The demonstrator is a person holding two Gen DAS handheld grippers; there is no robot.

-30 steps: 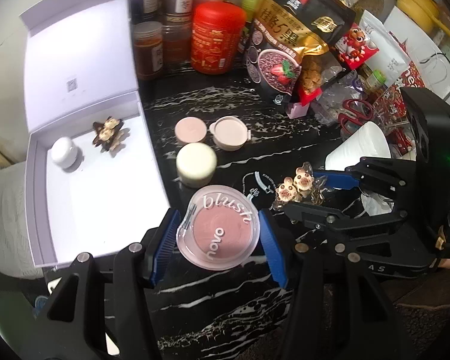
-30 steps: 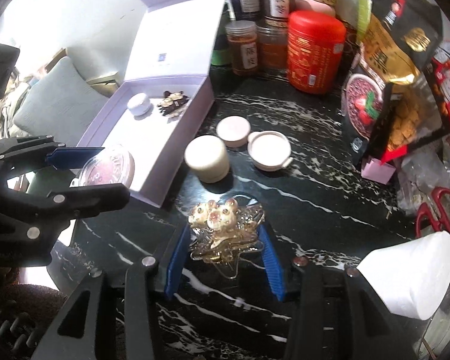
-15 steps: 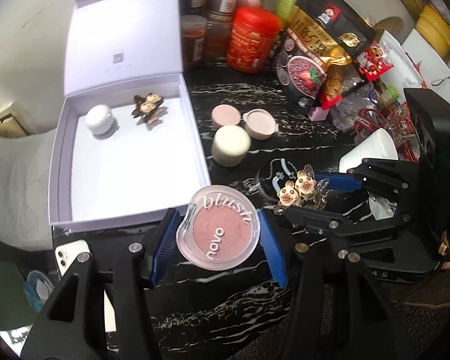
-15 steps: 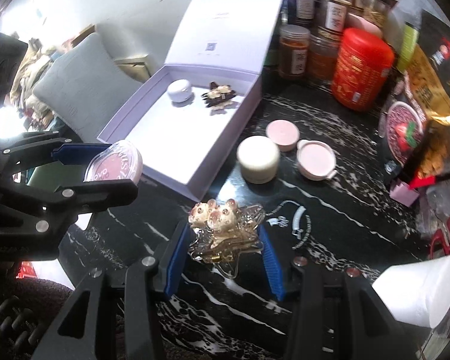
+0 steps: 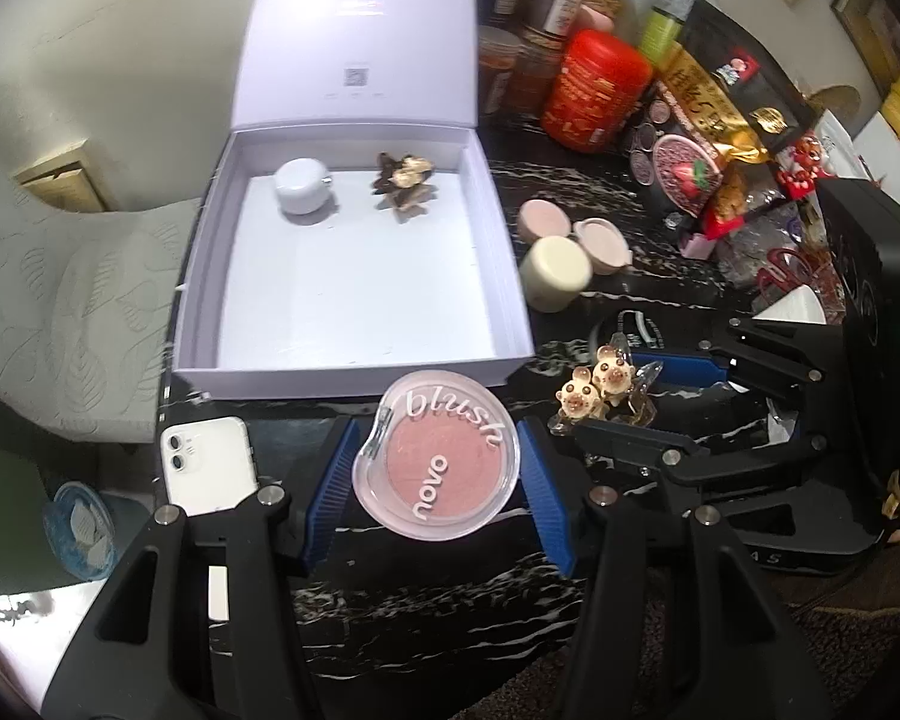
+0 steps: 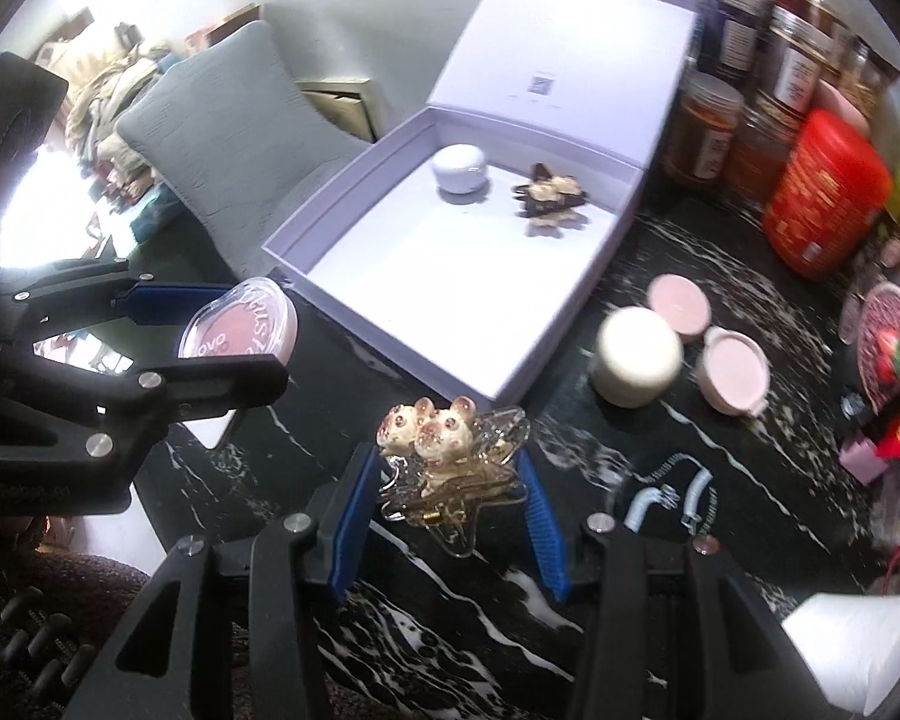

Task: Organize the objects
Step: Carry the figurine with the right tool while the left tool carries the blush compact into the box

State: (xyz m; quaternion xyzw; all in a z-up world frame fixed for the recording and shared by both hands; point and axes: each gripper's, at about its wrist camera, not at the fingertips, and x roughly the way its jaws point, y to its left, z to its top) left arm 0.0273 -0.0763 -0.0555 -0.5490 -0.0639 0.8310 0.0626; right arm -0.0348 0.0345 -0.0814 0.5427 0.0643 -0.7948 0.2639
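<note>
My left gripper [image 5: 435, 483] is shut on a round pink blush compact [image 5: 437, 462], held above the table just in front of the open white box [image 5: 504, 252]. My right gripper [image 6: 450, 504] is shut on a clear star-shaped hair clip with two bear charms [image 6: 444, 450], to the right of the compact. The box holds a small white jar [image 5: 300, 186] and a brown hair clip [image 5: 405, 183] near its back wall. In the right wrist view the left gripper [image 6: 210, 336] with the compact [image 6: 240, 321] is at the left, and the box [image 6: 570, 324] lies ahead.
A cream jar [image 5: 555, 273], a pink lid [image 5: 543, 219] and a pink pot [image 5: 603, 237] stand right of the box. Jars, a red canister [image 5: 594, 90] and snack bags crowd the back. A white phone [image 5: 207, 465] lies at the front left edge. A white cup [image 6: 858, 642] lies at the right.
Both grippers have pulled back and moved left, still holding the compact and the clip. The box now lies straight ahead of the left gripper, and the phone has come into view.
</note>
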